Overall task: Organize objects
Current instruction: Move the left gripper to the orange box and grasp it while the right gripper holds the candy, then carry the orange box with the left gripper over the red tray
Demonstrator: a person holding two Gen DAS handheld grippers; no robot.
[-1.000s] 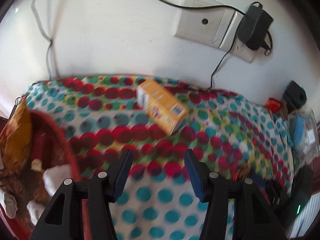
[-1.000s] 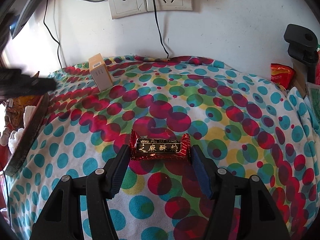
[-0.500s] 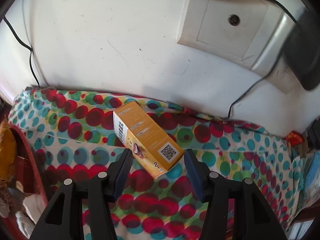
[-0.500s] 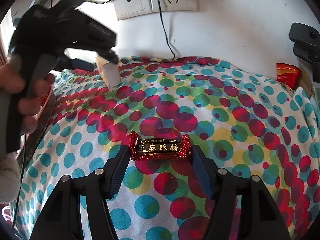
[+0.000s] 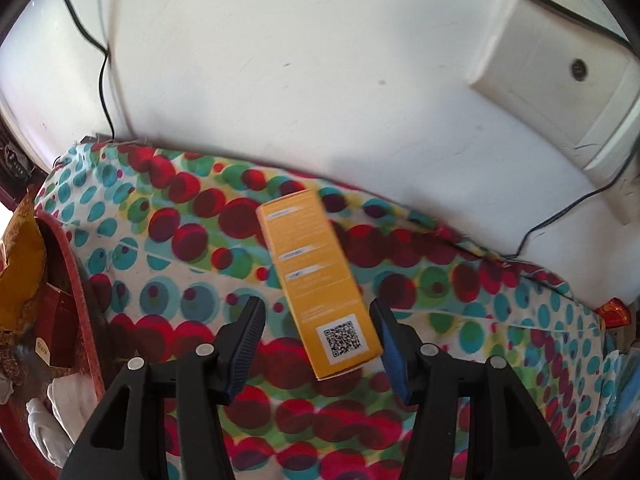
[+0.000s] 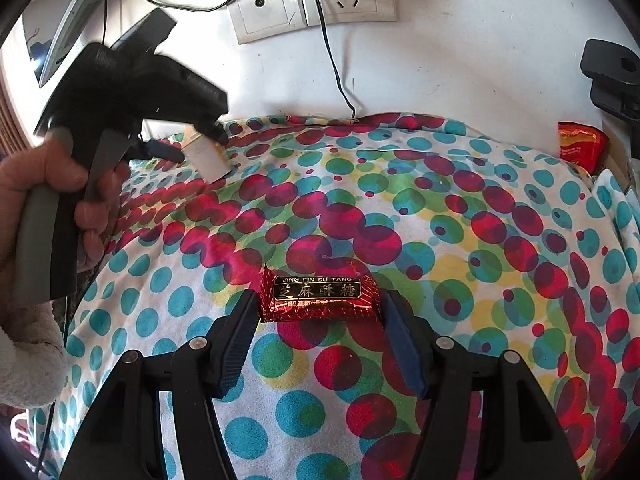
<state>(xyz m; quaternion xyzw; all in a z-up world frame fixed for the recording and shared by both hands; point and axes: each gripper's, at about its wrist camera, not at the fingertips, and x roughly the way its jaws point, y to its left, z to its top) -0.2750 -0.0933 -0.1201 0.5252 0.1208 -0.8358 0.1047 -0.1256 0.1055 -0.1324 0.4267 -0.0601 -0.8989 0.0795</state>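
An orange box with a QR code lies on the spotted cloth near the wall. Its near end sits between the fingers of my left gripper, whose jaws are opening; a gap shows on the left side and the pads do not press it. The right wrist view shows the same box as a pale block under the left gripper, with a hand on the handle. A red foil candy with gold lettering lies on the cloth, my right gripper shut on its two ends.
A red basket at the left edge holds a yellow packet, a red carton and white pieces. Wall sockets with plugs and cables hang behind. A red snack packet and a black clamp sit at the far right.
My left gripper has travelled toward the wall and down, rolling as it went, until the orange box's near end came between its fingers. The right gripper and candy have stayed put.
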